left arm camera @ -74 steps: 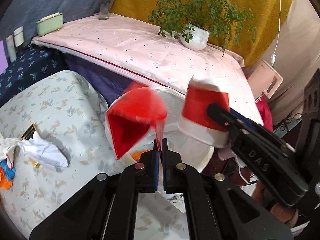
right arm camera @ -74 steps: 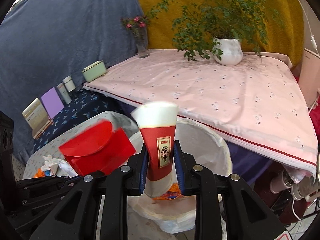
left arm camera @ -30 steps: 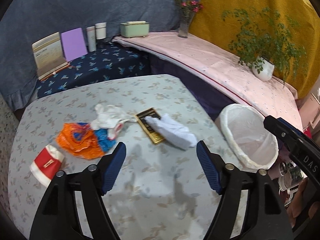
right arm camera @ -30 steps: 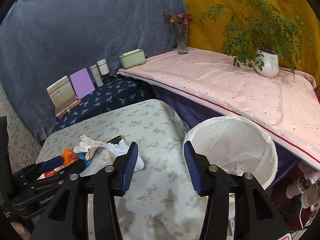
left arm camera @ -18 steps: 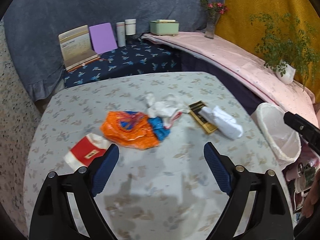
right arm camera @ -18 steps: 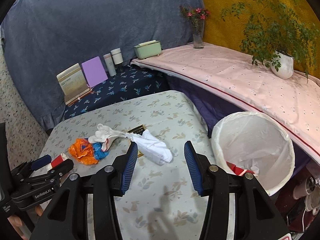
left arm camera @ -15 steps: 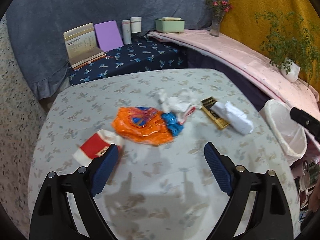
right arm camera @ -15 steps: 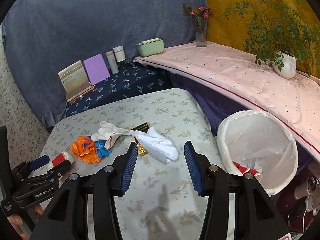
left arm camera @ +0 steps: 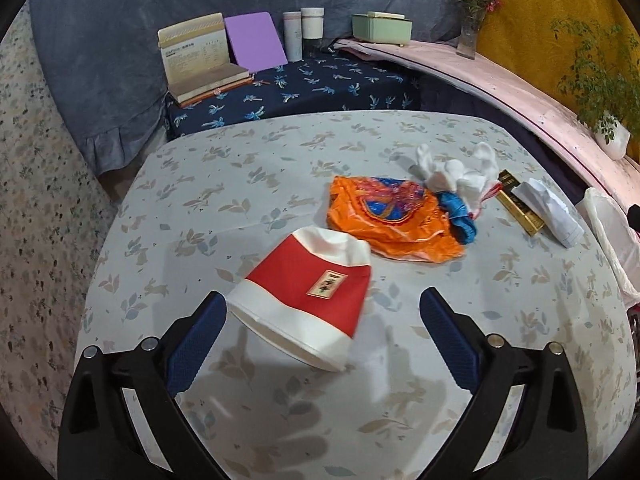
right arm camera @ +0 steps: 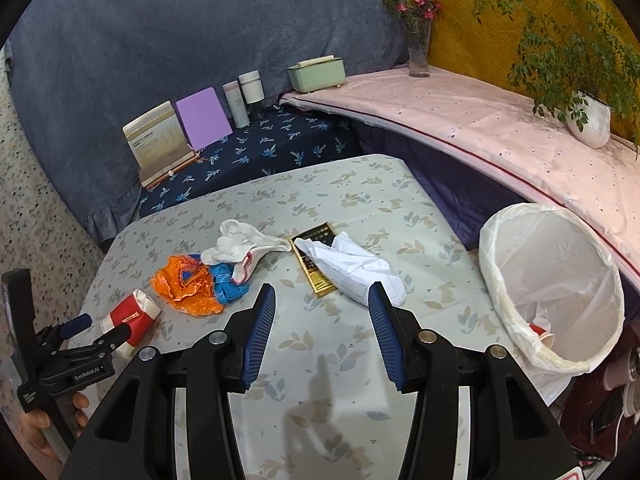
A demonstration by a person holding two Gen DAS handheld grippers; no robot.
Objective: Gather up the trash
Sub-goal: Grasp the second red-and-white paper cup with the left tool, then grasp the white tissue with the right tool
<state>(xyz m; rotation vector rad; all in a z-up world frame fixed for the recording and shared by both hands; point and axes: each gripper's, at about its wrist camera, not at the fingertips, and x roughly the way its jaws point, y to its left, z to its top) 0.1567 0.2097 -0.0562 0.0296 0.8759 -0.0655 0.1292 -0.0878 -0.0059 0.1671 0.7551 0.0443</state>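
The left gripper (left arm camera: 320,336), jaws just opened wide, is framing a crushed red-and-white paper cup (left arm camera: 306,296) lying on the leaf-printed table (left arm camera: 248,184). The right gripper (right arm camera: 322,330) is hanging half open and empty before crumpled white paper (right arm camera: 352,266); beside it a lined bin (right arm camera: 552,280).

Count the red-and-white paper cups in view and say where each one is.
2. One red-and-white cup lies on its side on the table between the left gripper's open jaws. Another cup sits inside the bin; more may be hidden there.
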